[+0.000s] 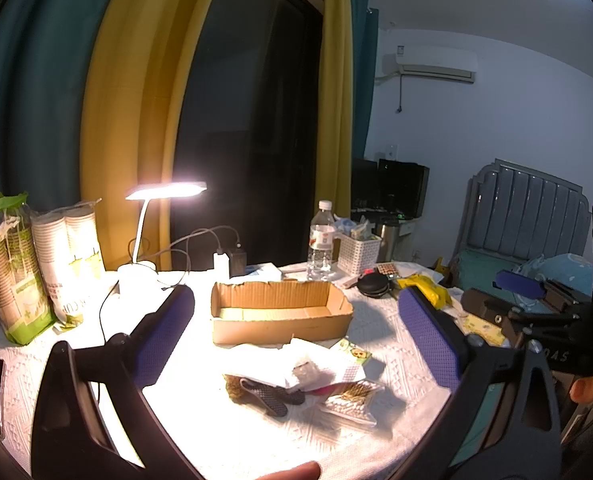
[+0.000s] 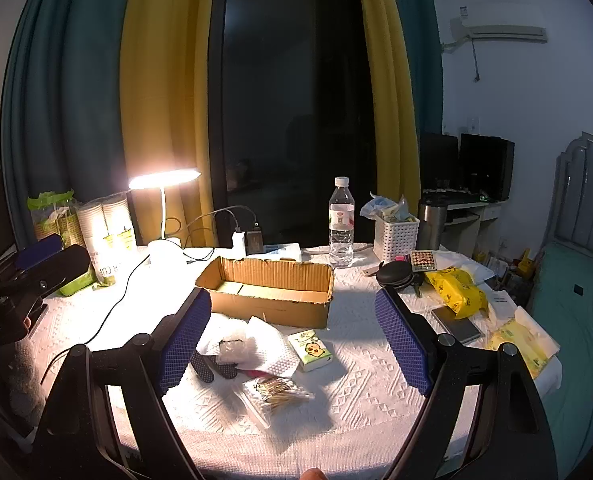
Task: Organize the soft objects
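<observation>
We hold the left gripper (image 1: 296, 320) above the table with its jaws spread wide and nothing between them; the right gripper (image 2: 292, 332) hangs the same way, wide and empty. We judge both are poised over the small heap so either can drop onto a piece.

Between the pads lies that heap on the white tablecloth (image 2: 368, 384): a crumpled white foam sheet (image 2: 264, 346), black mesh insoles (image 2: 212, 364), a green tissue pack (image 2: 310, 350) and a clear bag of cotton swabs (image 2: 274, 392), touching or overlapping.

Just behind them sits the open cardboard box (image 2: 272, 290), apparently empty, likely their destination. A lit desk lamp (image 2: 164, 178) glares at its left.
</observation>
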Demonstrator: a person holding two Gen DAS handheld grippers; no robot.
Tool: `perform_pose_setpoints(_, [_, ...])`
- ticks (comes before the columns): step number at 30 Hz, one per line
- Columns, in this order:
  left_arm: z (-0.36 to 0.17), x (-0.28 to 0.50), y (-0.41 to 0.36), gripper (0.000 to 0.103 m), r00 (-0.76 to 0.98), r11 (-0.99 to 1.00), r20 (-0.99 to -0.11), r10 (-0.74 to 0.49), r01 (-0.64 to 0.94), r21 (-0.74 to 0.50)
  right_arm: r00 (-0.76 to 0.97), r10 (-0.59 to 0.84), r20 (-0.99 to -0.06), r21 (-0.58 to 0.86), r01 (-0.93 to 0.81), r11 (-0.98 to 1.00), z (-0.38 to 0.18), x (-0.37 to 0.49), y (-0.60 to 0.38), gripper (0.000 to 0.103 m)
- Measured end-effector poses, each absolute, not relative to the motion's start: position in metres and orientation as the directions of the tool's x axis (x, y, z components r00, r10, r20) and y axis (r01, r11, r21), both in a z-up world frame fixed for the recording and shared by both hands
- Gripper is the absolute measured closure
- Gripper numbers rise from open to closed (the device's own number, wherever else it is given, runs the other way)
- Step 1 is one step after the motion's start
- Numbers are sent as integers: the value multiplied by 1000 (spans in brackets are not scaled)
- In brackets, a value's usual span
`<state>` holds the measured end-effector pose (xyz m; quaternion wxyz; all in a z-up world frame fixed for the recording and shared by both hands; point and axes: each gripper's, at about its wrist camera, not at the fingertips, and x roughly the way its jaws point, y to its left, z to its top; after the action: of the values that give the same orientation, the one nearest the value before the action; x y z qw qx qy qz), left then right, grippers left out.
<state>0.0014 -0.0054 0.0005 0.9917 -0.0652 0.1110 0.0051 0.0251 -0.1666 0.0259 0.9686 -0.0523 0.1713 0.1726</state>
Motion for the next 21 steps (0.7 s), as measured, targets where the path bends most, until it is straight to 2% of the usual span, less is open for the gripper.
perform_pose_setpoints(21, [1,1,-7,1,974,992,-225,-6,-23,-128,880,317,-354,-42,-353,935,26,26,-166,16])
